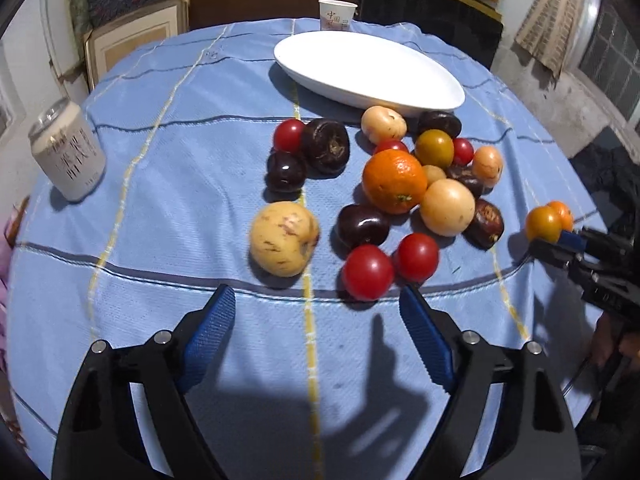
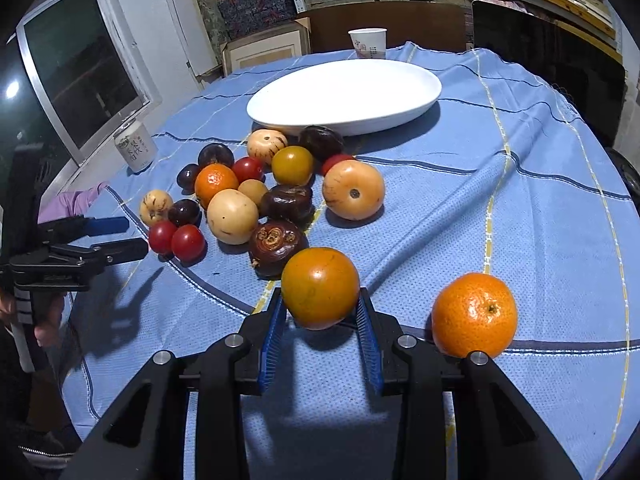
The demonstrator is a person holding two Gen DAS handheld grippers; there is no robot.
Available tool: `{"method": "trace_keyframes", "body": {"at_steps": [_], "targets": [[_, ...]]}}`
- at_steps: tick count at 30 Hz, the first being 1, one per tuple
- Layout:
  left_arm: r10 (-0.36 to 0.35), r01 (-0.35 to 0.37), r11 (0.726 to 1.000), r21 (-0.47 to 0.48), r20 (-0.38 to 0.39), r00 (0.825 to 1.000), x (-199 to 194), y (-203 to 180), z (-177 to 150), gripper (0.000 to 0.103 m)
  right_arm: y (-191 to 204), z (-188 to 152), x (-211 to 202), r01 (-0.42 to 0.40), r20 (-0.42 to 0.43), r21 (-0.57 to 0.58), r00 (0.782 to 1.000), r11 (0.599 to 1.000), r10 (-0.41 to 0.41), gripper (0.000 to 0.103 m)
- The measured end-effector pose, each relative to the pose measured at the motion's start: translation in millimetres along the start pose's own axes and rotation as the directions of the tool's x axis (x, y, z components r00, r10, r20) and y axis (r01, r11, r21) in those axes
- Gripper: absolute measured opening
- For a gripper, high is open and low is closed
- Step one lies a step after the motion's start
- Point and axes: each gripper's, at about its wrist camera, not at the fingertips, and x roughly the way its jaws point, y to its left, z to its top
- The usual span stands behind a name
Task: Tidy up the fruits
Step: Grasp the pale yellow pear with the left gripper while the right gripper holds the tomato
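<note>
Two grippers are in view, and we find them in different states. We note the right gripper (image 2: 320,308) pinching a round orange-yellow tomato-like fruit (image 2: 320,287) between its blue ribbed pads, the fruit seated near the fingertips. From the shadow beneath it, we judge it lifted just clear of the blue striped tablecloth (image 2: 520,208). The left wrist view confirms this hold at the cloth's right edge (image 1: 543,224).

We record the left gripper (image 1: 318,312) with jaws spread wide and nothing between them. It stands low over the cloth, just short of two red cherry tomatoes (image 1: 390,266) and a pale yellow speckled pear-like fruit (image 1: 284,238).

We observe the empty white oval ceramic dish (image 2: 344,96) at the far side of the table, with the loose heap of mixed fruit lying between it and both grippers. We judge the dish to be the intended receptacle, which would explain the carried fruit and the open, ready left claw. A textured orange mandarin (image 2: 474,316) sits alone on the cloth just right of the right gripper, outside its jaws. A second mandarin (image 1: 394,182) lies within the heap.

Also noted: a white drink can (image 1: 68,156) at the left and a paper cup (image 1: 337,14) behind the dish, both apart from the fruit.
</note>
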Motion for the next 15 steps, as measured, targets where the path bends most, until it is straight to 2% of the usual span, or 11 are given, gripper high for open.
{"method": "trace_keyframes", "body": {"at_steps": [5,10,13,15], "targets": [[0.022,-0.022,0.999,0.038,-0.008,1.0,5,6,6,0.081,8,3,3,0.005,-0.008,-0.015,1.0,1.0,-0.006,0.036],[-0.043,0.043,0.996,0.073,-0.009,0.999,14,14,18,0.077,13,6,2,0.016,-0.019,-0.029,1.0,0.999,-0.017,0.036],[-0.104,0.104,0.994,0.022,-0.006,0.995,9,33,20,0.076,13,7,1,0.025,-0.021,-0.033,0.999,0.999,-0.026,0.036],[-0.117,0.116,0.993,0.014,0.005,0.993,5,40,20,0.076,14,9,2,0.029,-0.024,-0.033,0.999,0.999,-0.03,0.036]]}}
